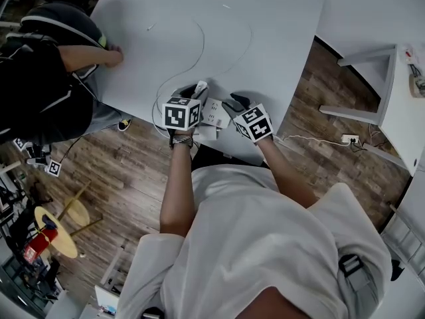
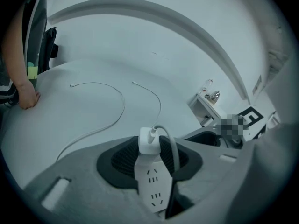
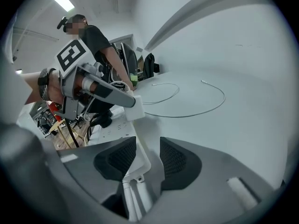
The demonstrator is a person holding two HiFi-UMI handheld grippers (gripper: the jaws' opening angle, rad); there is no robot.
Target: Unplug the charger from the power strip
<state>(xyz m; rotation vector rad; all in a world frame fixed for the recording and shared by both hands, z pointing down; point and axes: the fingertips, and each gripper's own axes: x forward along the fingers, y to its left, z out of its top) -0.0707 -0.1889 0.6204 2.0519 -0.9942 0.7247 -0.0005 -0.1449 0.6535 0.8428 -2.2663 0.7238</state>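
One charger (image 2: 148,143) between left tongs (image 2: 151,149), power strip (image 3: 142,167) between right tongs (image 3: 148,149)

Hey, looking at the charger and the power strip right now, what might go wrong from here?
The right gripper stands open around the power strip; pulling the charger now would likely drag the strip along.
The cable arcs between the left gripper jaws beside the charger; closing may pinch it.
The strip lies near the table edge and could slip off.

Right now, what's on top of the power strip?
A charger plugged into the power strip's far end, cable looping off, between the left gripper's jaws. Nearer sockets are empty. The socket under the charger is covered.
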